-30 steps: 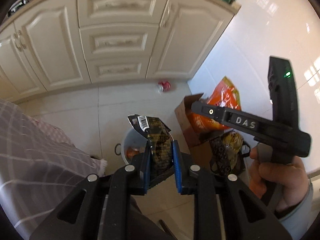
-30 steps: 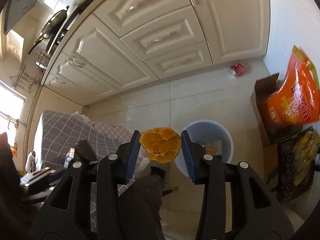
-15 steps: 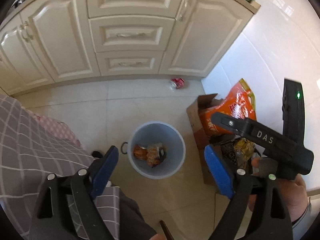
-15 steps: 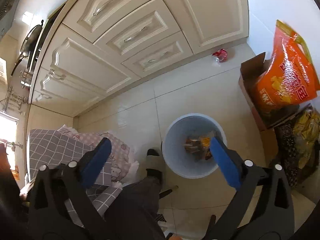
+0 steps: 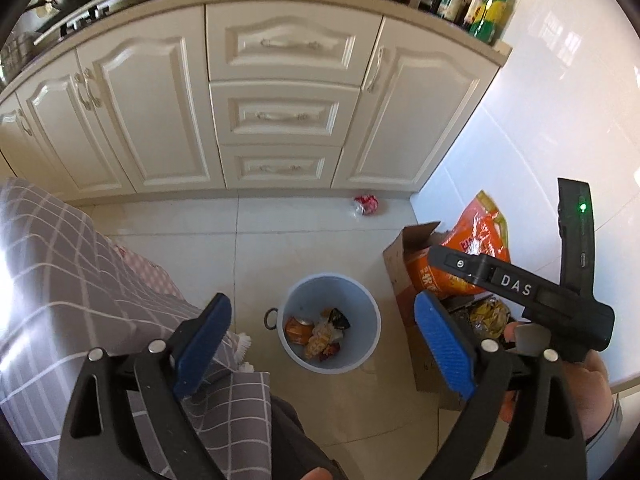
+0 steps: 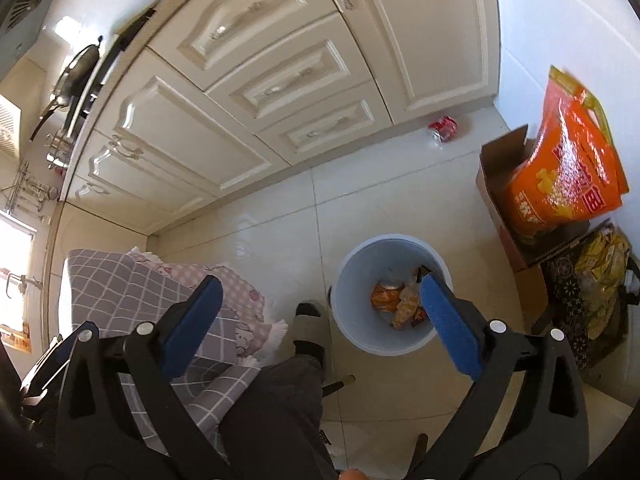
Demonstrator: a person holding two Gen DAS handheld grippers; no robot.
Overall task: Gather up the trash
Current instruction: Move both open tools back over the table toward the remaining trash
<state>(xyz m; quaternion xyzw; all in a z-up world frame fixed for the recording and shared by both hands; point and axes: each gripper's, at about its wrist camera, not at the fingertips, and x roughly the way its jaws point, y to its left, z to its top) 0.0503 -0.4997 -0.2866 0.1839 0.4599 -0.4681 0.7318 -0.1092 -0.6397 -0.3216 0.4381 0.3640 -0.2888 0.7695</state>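
A pale blue bin (image 5: 372, 312) (image 6: 352, 272) stands on the tiled floor below both grippers. Crumpled wrappers and an orange can (image 5: 316, 330) (image 6: 396, 300) lie at its bottom. My left gripper (image 5: 320, 304) hangs above the bin, its blue-padded jaws opening wide with nothing between them. My right gripper (image 6: 318, 282) is also above the bin, open and empty, its right pad over the rim. A crumpled red wrapper (image 5: 366, 205) (image 6: 442, 126) lies on the floor by the cabinet base, well beyond the bin.
Cream cabinets (image 5: 280, 112) close off the far side. A cardboard box (image 5: 400, 264) (image 6: 496, 168) with an orange bag (image 5: 476, 248) (image 6: 568, 172) stands right of the bin against the white wall. A checked cloth (image 5: 60, 280) and a slippered foot (image 6: 308, 320) lie to the left.
Both grippers opened. The dark wrapper fell from the left one and the orange piece from the right one into the bin. The left gripper rose, showing more of the cabinets and worktop.
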